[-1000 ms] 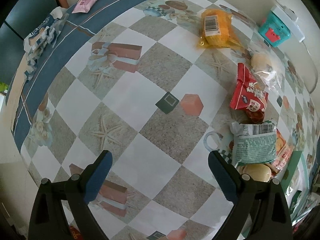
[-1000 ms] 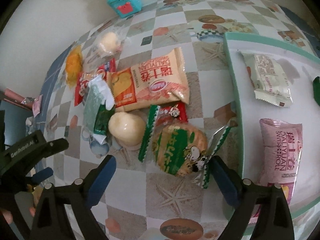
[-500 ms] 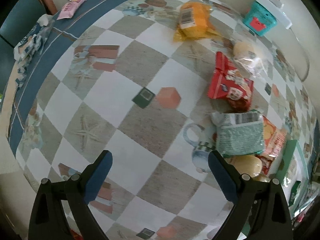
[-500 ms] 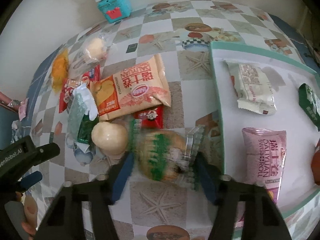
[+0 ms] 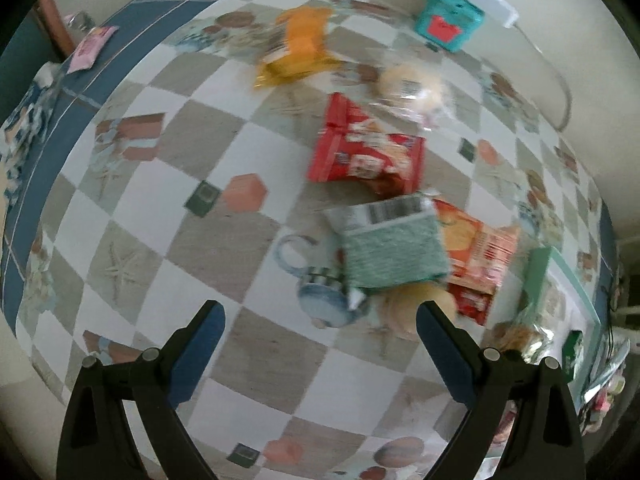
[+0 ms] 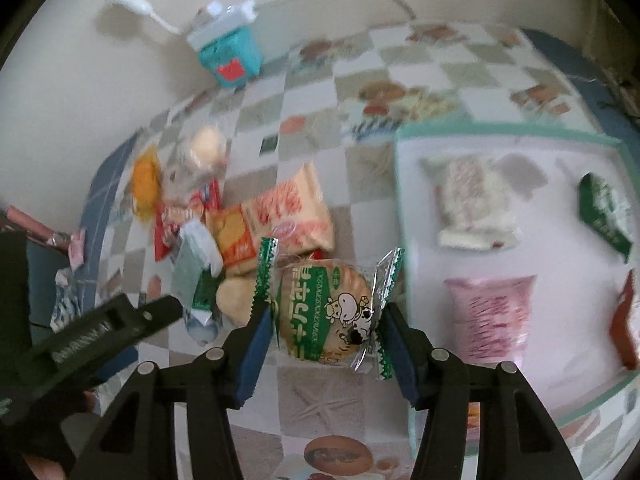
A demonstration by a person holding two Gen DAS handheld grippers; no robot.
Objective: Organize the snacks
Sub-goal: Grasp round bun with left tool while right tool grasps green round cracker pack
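My right gripper is shut on a round green-wrapped rice cracker and holds it above the table, left of the white tray. The tray holds a white packet, a pink packet, a green packet and a red one. A snack pile lies on the checked tablecloth: orange-cream bag, red bag, green-white packet, pale bun, yellow packet, clear-wrapped bun. My left gripper is open and empty, just short of the pile.
A teal box with a white power strip stands at the wall. A small pink packet lies on the blue table border at the far left. The left gripper's body shows in the right wrist view.
My right gripper has closed on the green rice cracker and lifted it off the table. My left gripper has moved right, toward the pile.
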